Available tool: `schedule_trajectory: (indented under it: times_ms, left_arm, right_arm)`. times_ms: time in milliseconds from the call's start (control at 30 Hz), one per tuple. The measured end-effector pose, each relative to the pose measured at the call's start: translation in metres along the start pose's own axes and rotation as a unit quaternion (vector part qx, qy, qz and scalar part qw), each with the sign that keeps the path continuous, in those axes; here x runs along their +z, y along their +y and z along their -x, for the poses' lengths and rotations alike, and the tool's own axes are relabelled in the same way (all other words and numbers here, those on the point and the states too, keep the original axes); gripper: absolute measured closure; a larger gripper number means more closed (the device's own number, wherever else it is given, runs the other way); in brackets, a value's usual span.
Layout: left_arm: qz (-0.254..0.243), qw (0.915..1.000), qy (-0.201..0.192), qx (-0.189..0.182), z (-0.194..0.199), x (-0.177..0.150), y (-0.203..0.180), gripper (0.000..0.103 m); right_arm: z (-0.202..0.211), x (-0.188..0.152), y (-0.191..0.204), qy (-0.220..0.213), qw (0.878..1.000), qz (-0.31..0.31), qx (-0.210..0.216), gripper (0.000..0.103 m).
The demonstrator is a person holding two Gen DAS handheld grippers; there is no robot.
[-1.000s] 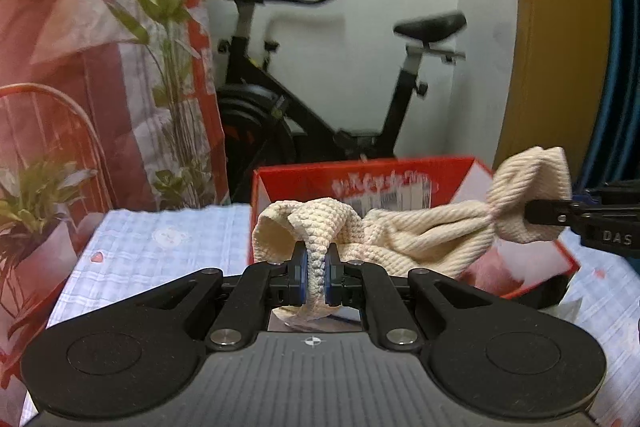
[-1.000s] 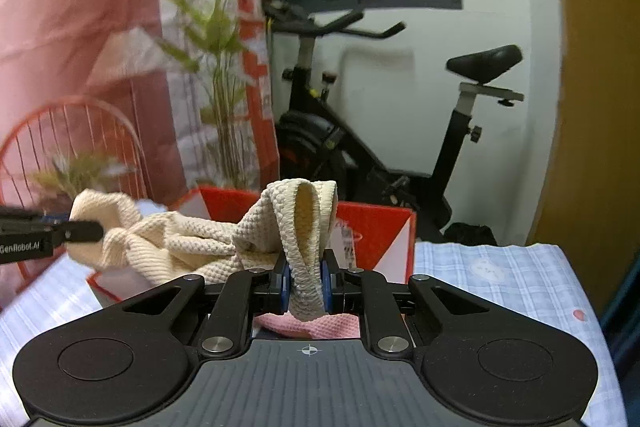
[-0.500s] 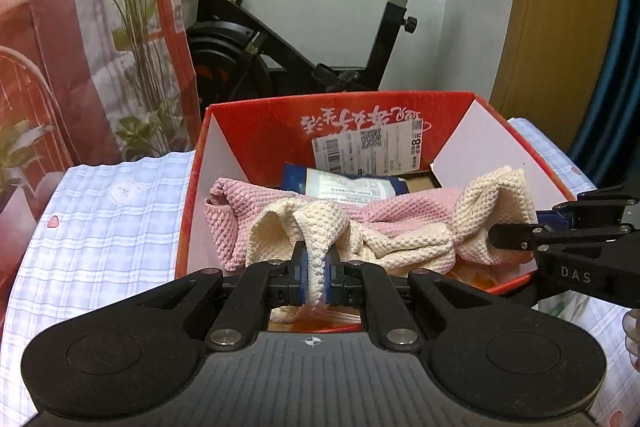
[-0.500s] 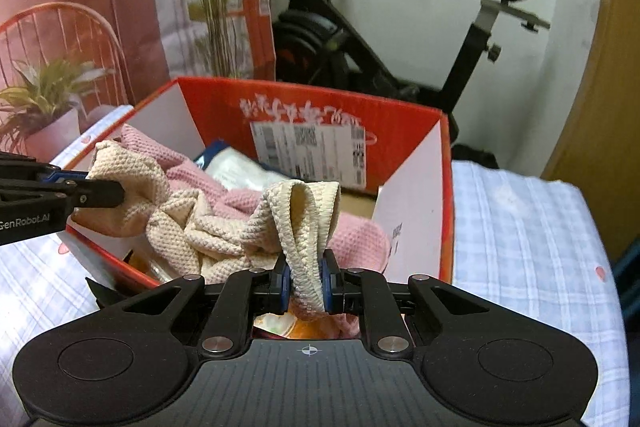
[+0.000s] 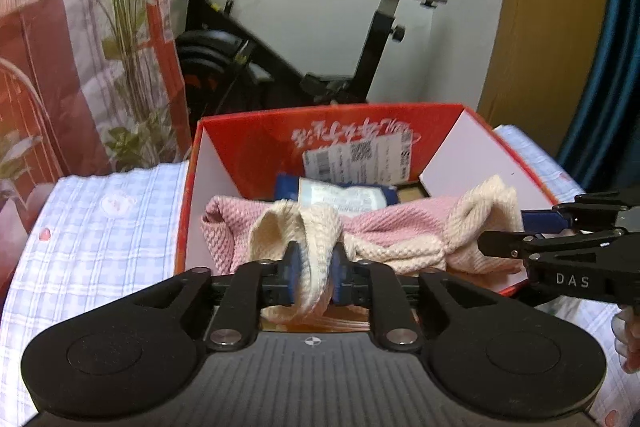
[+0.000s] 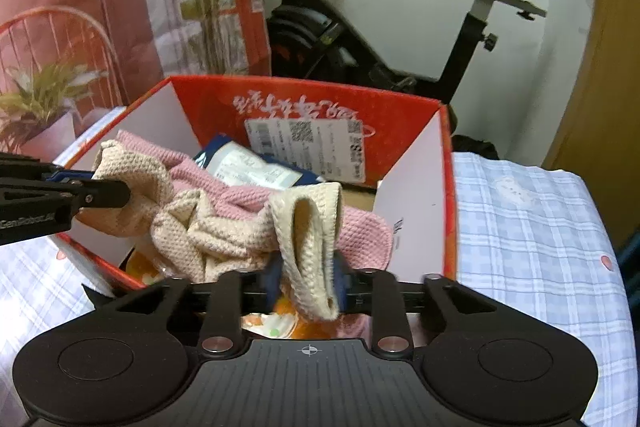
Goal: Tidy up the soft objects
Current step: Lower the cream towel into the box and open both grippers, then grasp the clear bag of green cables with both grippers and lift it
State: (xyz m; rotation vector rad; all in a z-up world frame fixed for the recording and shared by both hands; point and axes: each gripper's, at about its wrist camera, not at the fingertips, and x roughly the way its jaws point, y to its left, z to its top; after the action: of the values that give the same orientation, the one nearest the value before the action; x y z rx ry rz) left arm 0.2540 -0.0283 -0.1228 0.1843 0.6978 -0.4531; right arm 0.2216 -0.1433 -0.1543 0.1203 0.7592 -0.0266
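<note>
The cream cloth (image 5: pixel 312 247) is draped between both tools' parted jaws over the red box (image 6: pixel 446 187). The left tool (image 5: pixel 313 269) and the right tool (image 6: pixel 307 277) have just been opening; the cloth is released.

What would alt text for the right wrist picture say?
A cream towel sags over a pink cloth in a red cardboard box, each end between the fingers of a hand-held tool: right tool in the foreground, left tool at the left edge. An exercise bike stands behind.

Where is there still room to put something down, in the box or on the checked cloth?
The red box is crowded: cream cloth over pink cloth. The checked cover right of it is bare; so is the stretch left of it.
</note>
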Motion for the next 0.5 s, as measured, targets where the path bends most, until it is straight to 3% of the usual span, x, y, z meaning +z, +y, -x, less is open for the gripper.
schedule_trajectory:
  times_ms: [67, 133, 333, 500]
  left_arm:
    - [-0.006, 0.9999, -0.012, 0.003, 0.008, 0.0, -0.002, 0.062]
    - [-0.01, 0.9996, -0.027, 0.002, 0.018, -0.002, -0.004, 0.052]
    - [-0.015, 0.9985, -0.051, -0.01, 0.041, -0.009, -0.013, 0.048]
    - [-0.025, 0.9972, -0.07, -0.009, 0.06, -0.024, -0.021, 0.045]
  right_arm:
    - [0.009, -0.003, -0.004, -0.019, 1.0, -0.007, -0.001, 0.062]
    - [0.017, -0.004, -0.008, -0.035, 0.999, -0.011, -0.006, 0.053]
    - [0.044, -0.014, -0.01, -0.081, 0.997, -0.012, -0.013, 0.036]
    - [0.069, -0.027, -0.007, -0.121, 0.993, 0.004, -0.008, 0.03]
